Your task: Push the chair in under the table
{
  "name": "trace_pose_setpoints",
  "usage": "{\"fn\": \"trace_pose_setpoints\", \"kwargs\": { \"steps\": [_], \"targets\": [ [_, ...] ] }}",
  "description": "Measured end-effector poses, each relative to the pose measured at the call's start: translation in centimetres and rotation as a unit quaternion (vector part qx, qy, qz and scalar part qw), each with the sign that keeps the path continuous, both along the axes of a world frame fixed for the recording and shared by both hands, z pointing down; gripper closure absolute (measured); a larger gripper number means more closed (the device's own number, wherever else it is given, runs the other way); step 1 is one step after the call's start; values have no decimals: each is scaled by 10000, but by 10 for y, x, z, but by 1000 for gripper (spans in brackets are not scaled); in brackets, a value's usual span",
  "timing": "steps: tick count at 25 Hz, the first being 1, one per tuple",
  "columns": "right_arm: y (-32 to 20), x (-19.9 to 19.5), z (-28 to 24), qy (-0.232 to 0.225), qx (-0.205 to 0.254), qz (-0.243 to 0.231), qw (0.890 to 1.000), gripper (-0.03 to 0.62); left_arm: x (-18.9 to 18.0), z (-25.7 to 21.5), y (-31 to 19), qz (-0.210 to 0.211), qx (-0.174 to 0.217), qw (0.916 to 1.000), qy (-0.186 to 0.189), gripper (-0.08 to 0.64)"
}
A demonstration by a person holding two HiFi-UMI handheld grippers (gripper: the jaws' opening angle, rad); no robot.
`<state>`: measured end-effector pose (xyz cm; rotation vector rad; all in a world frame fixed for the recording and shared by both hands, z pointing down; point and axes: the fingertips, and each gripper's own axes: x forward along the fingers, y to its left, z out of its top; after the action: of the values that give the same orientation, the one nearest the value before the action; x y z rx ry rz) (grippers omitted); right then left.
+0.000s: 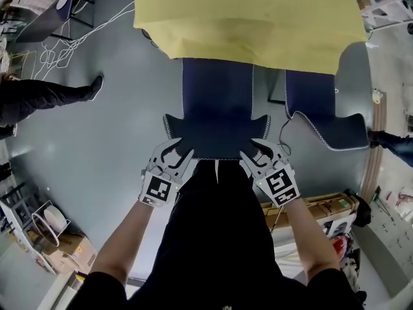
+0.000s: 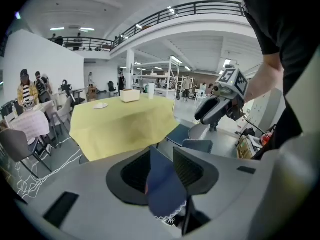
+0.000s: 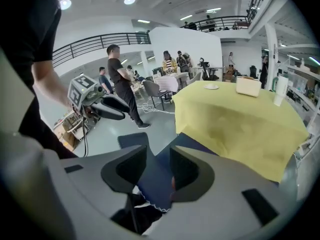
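Closest in the head view is the person (image 1: 213,237) in black, both forearms stretched down and forward. Each hand carries a claw, and both claws meet the top of the chair's (image 1: 216,108) backrest (image 1: 216,139).

Left claw (image 1: 175,157) sits at the backrest's left corner. In its own view, the left claw (image 2: 161,156) has its jaws parted to a middling width. They straddle the navy backrest (image 2: 164,186) edge, which fills most of the gap, and the fabric shows no sign of being squeezed. I read this claw as released.

Right claw (image 1: 257,155) sits at the right corner. In its view, the right claw (image 3: 158,156) is likewise parted, with the backrest (image 3: 152,181) edge standing between the pads. It is also released, astride the edge rather than clamped.

The chair stands on the grey floor (image 1: 116,147) facing the desk (image 1: 251,24). A yellow cloth (image 1: 193,18) covers the desk, and the front of the seat is already beneath its hanging edge. The backrest is still out, just before the person.

A second chair (image 1: 316,108) stands to the right, angled, partly under the same desk.
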<state>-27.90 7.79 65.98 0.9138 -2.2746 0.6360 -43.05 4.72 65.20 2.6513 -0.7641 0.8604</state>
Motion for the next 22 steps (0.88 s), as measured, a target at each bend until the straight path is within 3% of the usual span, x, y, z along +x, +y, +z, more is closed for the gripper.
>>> {"fn": "trace_pose_setpoints", "kwargs": {
  "steps": [4, 9, 14, 19, 22],
  "targets": [
    [19, -3, 26, 523, -135, -668, 9963, 422, -7, 34, 23, 593, -179, 9968, -505, 390],
    [39, -3, 55, 961, -284, -1155, 9882, 402, -15, 71, 51, 1306, -214, 9852, -1089, 364],
    [53, -2, 76, 1138, -420, -1419, 9824, 397, -13, 83, 60, 1559, -164, 9812, -1126, 356],
    [60, -5, 86, 1320, -443, -1676, 9760, 394, -19, 93, 72, 2126, -177, 9662, -1445, 342],
    [66, -4, 98, 1508, -479, -1888, 9692, 391, -19, 104, 75, 2149, -287, 9641, -1535, 342]
  ]
}}
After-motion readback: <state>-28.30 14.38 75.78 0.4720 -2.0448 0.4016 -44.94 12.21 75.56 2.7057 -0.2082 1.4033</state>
